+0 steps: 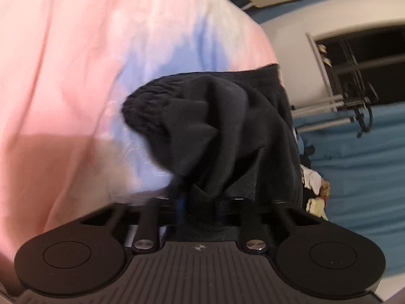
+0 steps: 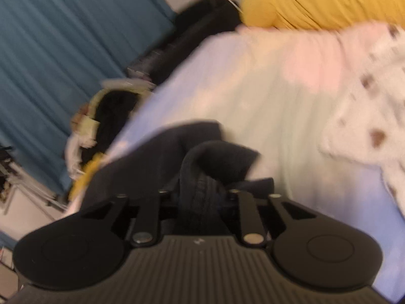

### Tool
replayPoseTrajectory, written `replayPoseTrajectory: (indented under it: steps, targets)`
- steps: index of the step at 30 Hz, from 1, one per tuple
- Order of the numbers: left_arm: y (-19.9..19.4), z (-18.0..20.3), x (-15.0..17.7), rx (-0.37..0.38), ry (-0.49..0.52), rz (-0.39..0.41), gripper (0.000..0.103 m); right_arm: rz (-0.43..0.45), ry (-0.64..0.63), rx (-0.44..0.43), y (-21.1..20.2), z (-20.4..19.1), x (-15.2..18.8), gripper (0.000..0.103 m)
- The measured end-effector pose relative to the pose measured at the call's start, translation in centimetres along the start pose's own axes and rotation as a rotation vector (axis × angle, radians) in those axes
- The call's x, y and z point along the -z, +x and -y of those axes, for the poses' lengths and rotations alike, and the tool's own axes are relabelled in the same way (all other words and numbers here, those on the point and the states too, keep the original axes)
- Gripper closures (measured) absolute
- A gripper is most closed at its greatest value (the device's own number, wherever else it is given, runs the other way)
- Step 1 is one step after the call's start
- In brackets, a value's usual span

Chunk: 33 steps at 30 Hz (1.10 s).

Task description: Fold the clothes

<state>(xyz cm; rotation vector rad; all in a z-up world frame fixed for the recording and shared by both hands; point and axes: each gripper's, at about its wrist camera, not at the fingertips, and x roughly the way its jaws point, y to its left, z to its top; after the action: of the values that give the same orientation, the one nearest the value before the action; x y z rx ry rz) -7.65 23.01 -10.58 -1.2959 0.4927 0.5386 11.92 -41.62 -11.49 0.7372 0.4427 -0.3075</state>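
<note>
1. Nearest the left wrist camera, the left tongs (image 1: 200,197) were closed down on a bunched fold of the black garment (image 1: 222,131); the fingertips themselves were buried in the cloth, so only the drawn-in linkage and the fabric wedged between it showed the grip.
2. Nearest the right wrist camera, the right tongs (image 2: 200,195) were likewise pinched onto a thick ribbed band of the same dark garment (image 2: 202,177), which looked like a waistband or cuff, with the cloth rising out from between the closed fingers.
3. The black garment hung and bunched between the two tongs, just over the pastel tie-dye garment (image 1: 88,63) spread beneath it; whether it rested on that cloth or was lifted clear could not be told.
4. Judged from its look, the black piece was a soft, limp knit: light, not slippery and not fragile, but prone to sag and collapse into folds. The ribbed band seemed the firmest place to hold, and a second hold at an opposite edge or corner would let it be drawn flat.
5. Farther off in the right view lay a white spotted garment (image 2: 367,101), a yellow garment (image 2: 329,0) and other dark clothes, all on a blue bed sheet (image 2: 50,50).
6. No brand, label or writing could be read; both views were blurred.
</note>
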Motion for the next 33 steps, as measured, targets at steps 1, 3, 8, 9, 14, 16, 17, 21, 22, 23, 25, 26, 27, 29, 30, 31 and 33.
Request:
replayPoseTrajectory:
  steps: [1, 3, 8, 9, 14, 16, 17, 21, 22, 23, 25, 26, 27, 29, 30, 31, 33]
  targets:
    - [-0.2, 0.2, -0.1, 0.031, 0.012, 0.012, 0.092, 0.049, -0.009, -0.044, -1.4, -0.6, -0.2, 0.091]
    - [-1.2, 0.3, -0.4, 0.12, 0.0, 0.046, 0.094, 0.165, -0.028, -0.153, -4.4, -1.6, -0.7, 0.094]
    - [-4.2, -1.5, -2.0, 0.278, -0.108, 0.145, 0.094, 0.439, -0.065, -0.273, -11.2, -2.5, -0.7, 0.089]
    - [-4.4, -1.9, -2.1, 0.259, -0.117, 0.147, 0.094, 0.419, 0.001, -0.195, -11.6, -1.7, -0.5, 0.078]
    - [-3.8, -2.8, -1.8, 0.17, -0.161, 0.099, 0.094, 0.06, 0.591, 0.143, -7.7, 8.1, 2.1, 0.068]
    - [-3.7, -2.8, -1.7, 0.151, -0.158, 0.091, 0.094, 0.006, 0.736, 0.195, -6.9, 10.7, 3.0, 0.063]
    - [-3.8, -2.8, -1.7, 0.147, -0.157, 0.093, 0.094, 0.02, 0.761, 0.21, -7.1, 11.2, 3.0, 0.052]
    - [-4.2, -2.8, -1.6, 0.131, -0.152, 0.099, 0.093, 0.13, 0.665, 0.265, -8.6, 10.0, 2.0, 0.025]
    - [-4.3, -2.8, -1.6, 0.126, -0.151, 0.1, 0.093, 0.126, 0.645, 0.255, -8.3, 9.8, 1.9, 0.025]
    - [-4.2, -2.8, -1.5, 0.12, -0.146, 0.102, 0.093, 0.117, 0.629, 0.247, -8.0, 9.7, 1.9, 0.025]
    - [-4.1, -2.7, -1.4, 0.105, -0.135, 0.107, 0.093, 0.094, 0.613, 0.27, -6.7, 10.0, 1.7, 0.025]
    - [-4.0, -2.6, -1.3, 0.099, -0.128, 0.109, 0.093, 0.079, 0.601, 0.287, -5.8, 10.6, 1.5, 0.026]
    - [-3.9, -2.4, -1.2, 0.096, -0.117, 0.111, 0.093, 0.065, 0.588, 0.303, -4.9, 11.2, 1.4, 0.029]
    - [-3.8, -2.1, -1.1, 0.089, -0.096, 0.117, 0.093, 0.066, 0.568, 0.288, -3.4, 12.1, 0.8, 0.05]
    - [-3.8, -1.9, -1.0, 0.085, -0.085, 0.119, 0.093, 0.066, 0.545, 0.252, -2.9, 12.3, 0.5, 0.08]
    - [-3.7, -1.8, -1.0, 0.083, -0.074, 0.122, 0.093, 0.061, 0.507, 0.217, -2.8, 12.0, 0.3, 0.091]
    - [-3.6, -1.6, -1.0, 0.091, -0.06, 0.129, 0.093, 0.067, 0.447, 0.178, -3.0, 10.9, -0.1, 0.098]
